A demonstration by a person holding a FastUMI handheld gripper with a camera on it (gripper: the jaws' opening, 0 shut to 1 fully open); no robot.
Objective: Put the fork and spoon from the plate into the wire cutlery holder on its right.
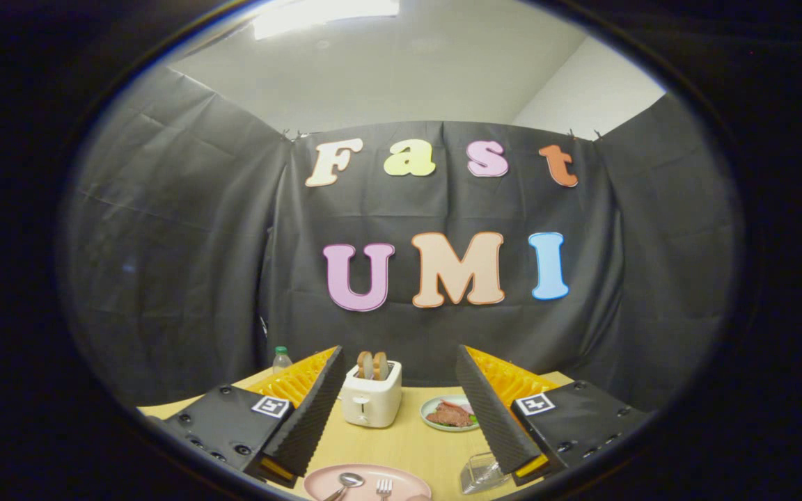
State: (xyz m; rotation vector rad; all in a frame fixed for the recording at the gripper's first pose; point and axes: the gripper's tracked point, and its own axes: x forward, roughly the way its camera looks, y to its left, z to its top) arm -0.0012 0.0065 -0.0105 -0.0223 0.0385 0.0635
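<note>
the spoon and fork lie side by side on the pink plate, low between the fingers of the gripper, which is spread wide and holds nothing. a clear holder sits by the right finger. beyond on the desk: a toaster with bread and a small dish of food.

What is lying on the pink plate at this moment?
On the pink plate lie a spoon and a fork, side by side. Their handles run out of view. The hand-held gripper hangs open above, holding nothing.
</note>
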